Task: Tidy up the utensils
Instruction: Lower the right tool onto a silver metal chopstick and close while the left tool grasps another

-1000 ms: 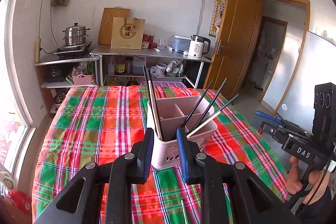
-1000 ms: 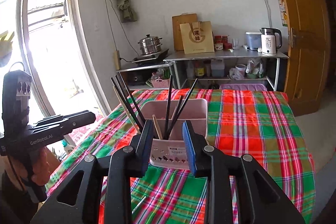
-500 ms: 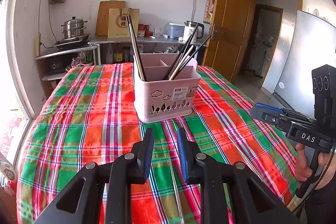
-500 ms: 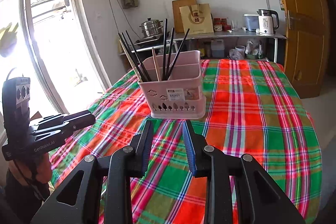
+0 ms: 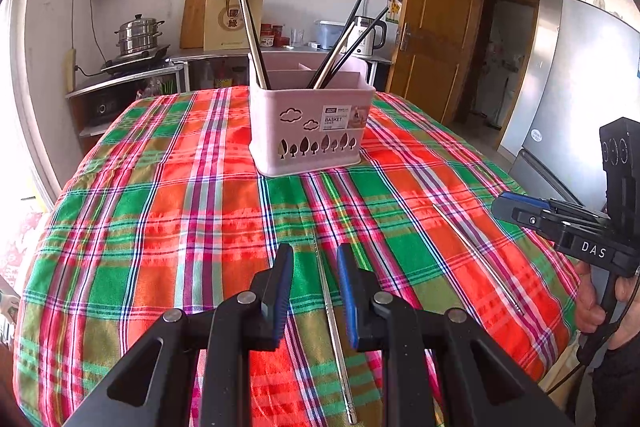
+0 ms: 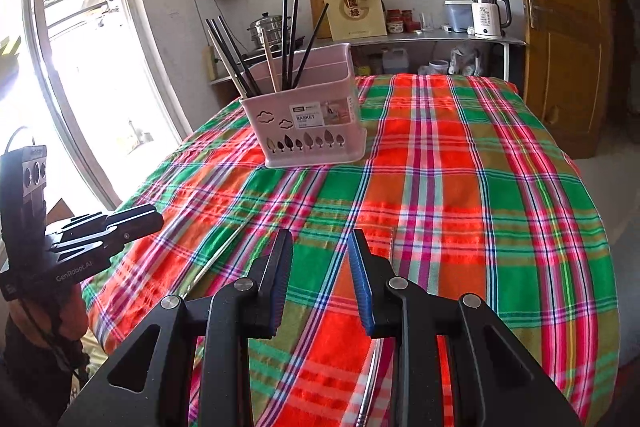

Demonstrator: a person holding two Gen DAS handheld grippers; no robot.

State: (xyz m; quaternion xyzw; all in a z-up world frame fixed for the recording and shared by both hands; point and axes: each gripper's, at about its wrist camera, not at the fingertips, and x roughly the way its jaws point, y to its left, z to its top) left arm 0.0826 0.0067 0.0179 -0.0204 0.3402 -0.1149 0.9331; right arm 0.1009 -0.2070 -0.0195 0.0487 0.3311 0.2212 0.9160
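Observation:
A pink utensil basket point(image 5: 308, 129) stands on the plaid tablecloth point(image 5: 180, 211) and holds several dark and pale chopsticks point(image 5: 252, 31). It also shows in the right wrist view point(image 6: 312, 131). My left gripper point(image 5: 314, 259) is open and empty, low over a metal chopstick point(image 5: 334, 327) that lies between its fingers. A second metal chopstick point(image 5: 476, 255) lies to the right, near my right gripper point(image 5: 504, 205). In its own view my right gripper point(image 6: 320, 247) is open and empty over a metal chopstick point(image 6: 372, 367). Another metal chopstick point(image 6: 216, 255) lies near my left gripper point(image 6: 148, 219).
Behind the table stand a metal shelf point(image 5: 280, 53) with a kettle point(image 5: 368, 35), a steamer pot point(image 5: 138, 33), a wooden door point(image 5: 436, 31) and a fridge point(image 5: 580, 95). A bright window point(image 6: 80, 67) is at the table's left side.
Both grippers have pulled back from the basket toward the table's near edge and dropped lower. The loose metal chopsticks on the cloth have come into view beneath them.

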